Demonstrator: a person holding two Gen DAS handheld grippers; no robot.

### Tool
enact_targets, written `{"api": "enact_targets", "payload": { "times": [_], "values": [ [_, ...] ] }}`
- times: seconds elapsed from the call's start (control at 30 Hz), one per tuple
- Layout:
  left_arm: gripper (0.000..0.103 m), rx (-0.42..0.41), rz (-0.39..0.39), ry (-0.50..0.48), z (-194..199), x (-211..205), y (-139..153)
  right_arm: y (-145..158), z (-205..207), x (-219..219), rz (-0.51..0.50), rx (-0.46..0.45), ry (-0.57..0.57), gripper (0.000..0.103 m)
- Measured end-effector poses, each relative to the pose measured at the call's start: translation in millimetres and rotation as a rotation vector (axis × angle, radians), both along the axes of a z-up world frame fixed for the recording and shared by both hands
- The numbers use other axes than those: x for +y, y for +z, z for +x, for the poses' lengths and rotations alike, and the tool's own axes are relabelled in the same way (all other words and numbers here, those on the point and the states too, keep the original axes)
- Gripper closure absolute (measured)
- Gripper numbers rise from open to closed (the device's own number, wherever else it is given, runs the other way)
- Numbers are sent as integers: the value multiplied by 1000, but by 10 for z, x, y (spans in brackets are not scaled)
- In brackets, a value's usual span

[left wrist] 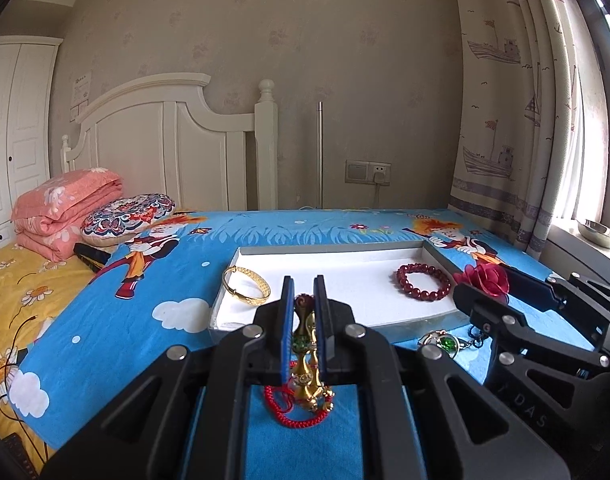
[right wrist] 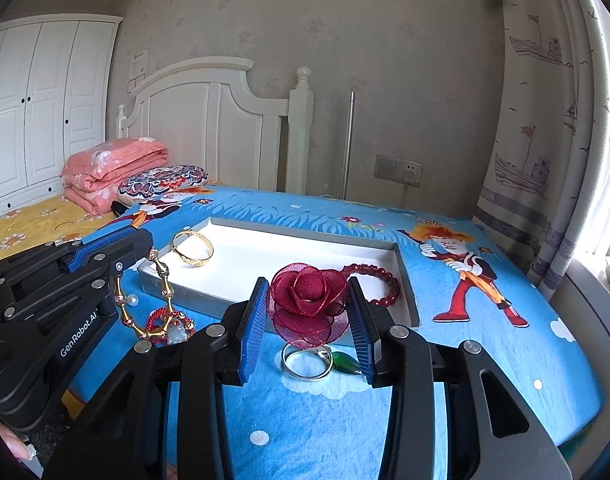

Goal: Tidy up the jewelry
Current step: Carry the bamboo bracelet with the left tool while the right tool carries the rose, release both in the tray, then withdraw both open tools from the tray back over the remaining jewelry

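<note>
Above the blue cartoon bedsheet [right wrist: 485,360], our left claw [left wrist: 304,304] is clamped on a gold bamboo-link chain [right wrist: 163,280], lifted beside the white tray [right wrist: 305,248]. Our right claw [right wrist: 305,304] grips the red rose ring [right wrist: 307,292].

At the lower left of your right wrist view, "GenRobot.AI" runs in white along the black body of the left gripper [right wrist: 151,254]; nothing else reads clearly.

Blue cartoon-print sheet [right wrist: 485,360] on bed. White-lined tray [right wrist: 289,256], grey rim. Inside tray: gold bangle [right wrist: 193,248], dark red bead bracelet [right wrist: 379,284]. Crimson mesh rose [right wrist: 309,300]. Pink floral quilt [right wrist: 109,172] beyond tray.
</note>
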State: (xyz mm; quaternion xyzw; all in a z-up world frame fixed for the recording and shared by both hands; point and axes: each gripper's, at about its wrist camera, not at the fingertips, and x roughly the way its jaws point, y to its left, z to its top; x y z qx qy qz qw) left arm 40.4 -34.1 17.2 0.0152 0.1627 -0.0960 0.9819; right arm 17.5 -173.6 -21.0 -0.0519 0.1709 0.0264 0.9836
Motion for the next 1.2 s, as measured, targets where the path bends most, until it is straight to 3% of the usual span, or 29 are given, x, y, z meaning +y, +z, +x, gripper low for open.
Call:
{"api": "enact_targets", "payload": {
  "times": [0.63, 0.8, 0.97, 1.0, 1.07, 1.13, 1.2],
  "values": [
    [94, 62, 32, 58, 1130, -76, 220, 123, 1134, -59, 17, 101, -66, 65],
    [94, 59, 55, 78, 1379, -156, 291, 98, 1418, -24, 6, 141, -88, 65],
    [94, 107, 72, 84, 1635, -213, 225, 21, 1711, -49, 29, 220, -89, 64],
    [92, 125, 80, 78, 1683, -229, 198, 2, 1756, -53, 32, 235, -88, 63],
    [91, 133, 88, 88, 1734, -233, 154, -16, 1800, -53, 25, 242, -99, 44],
    [82, 159, 86, 89, 1780, -212, 112, -13, 1799, -66, 32, 236, -101, 40],
    [58, 165, 71, 100, 1782, -166, 86, -15, 1793, -58, 21, 235, -101, 40]
  ]
}}
